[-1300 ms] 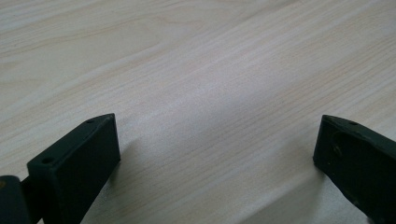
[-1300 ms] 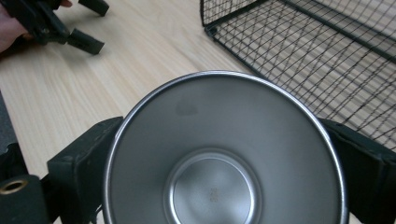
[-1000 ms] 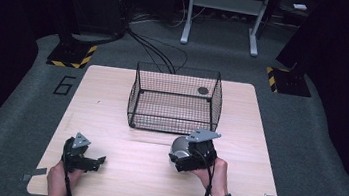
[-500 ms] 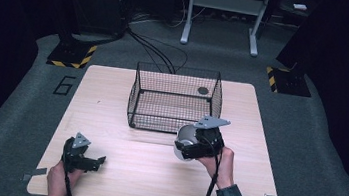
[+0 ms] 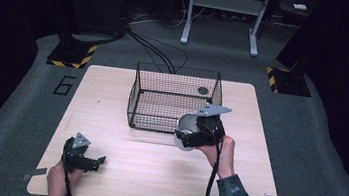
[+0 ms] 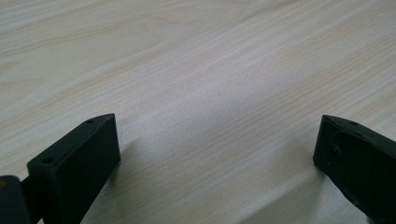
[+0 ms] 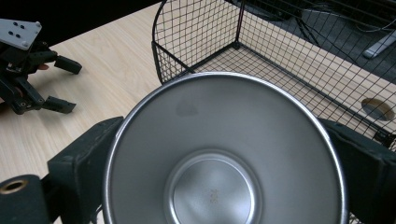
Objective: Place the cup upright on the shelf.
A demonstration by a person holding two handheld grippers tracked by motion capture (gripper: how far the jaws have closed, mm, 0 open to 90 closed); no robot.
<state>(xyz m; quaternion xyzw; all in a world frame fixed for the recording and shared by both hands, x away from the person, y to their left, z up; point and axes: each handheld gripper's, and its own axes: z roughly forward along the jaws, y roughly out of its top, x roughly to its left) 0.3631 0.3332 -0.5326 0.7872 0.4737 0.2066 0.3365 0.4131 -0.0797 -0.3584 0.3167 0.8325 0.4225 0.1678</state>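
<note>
Presently, the right tongs (image 5: 193,136) pinch a steel cup (image 5: 185,131) by its outer wall, one jaw on each side, held above the desk (image 5: 111,100) just off the near right corner of the wire basket (image 5: 174,100). In the right gripper view the cup (image 7: 224,154) opens toward the camera, with its rim at about the height of the basket's top edge; the basket corner (image 7: 159,46) sits at 11 o'clock from the cup, close but apart. A small dark round disc (image 5: 203,90) lies inside the basket near its far right corner. The basket stands toward 12 o'clock of the desk centre, with bare wood on its left and right out to the desk edges. The left tongs (image 5: 91,161) rest near the desk's 7 o'clock corner, jaws spread wide over bare wood with nothing between them, as the left gripper view confirms. A broad open strip of desk lies between the two tongs along the near edge.
</note>
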